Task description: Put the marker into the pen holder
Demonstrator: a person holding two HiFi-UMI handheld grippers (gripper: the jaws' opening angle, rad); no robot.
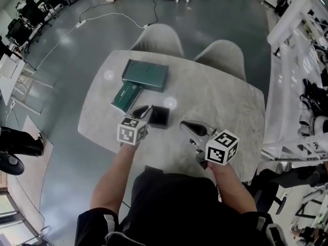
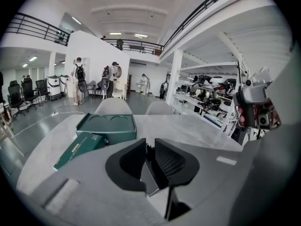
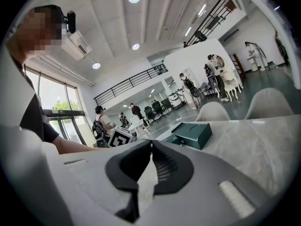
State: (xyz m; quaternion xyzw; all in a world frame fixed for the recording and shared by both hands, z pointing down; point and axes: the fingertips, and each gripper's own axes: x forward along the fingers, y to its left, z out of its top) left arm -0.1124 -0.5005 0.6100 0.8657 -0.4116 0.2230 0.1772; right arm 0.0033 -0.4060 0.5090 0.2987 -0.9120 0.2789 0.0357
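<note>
The black square pen holder (image 1: 159,117) stands near the middle of the grey table (image 1: 220,96). My left gripper (image 1: 141,110) hangs just left of it. In the left gripper view its jaws (image 2: 150,145) stand almost together, with a thin dark thing pinched in the narrow gap. This looks like the marker (image 2: 148,149), most of it hidden by the pads. My right gripper (image 1: 190,127) sits right of the holder, nearer the front edge. It is shut (image 3: 150,144), tips touching, with nothing in it.
Two dark green boxes lie beyond the holder, a larger one (image 1: 145,74) (image 2: 107,126) (image 3: 192,133) and a flatter one (image 1: 126,97) (image 2: 77,149). Two pale chairs (image 1: 160,39) (image 1: 220,55) stand at the table's far side. People stand far off in the hall.
</note>
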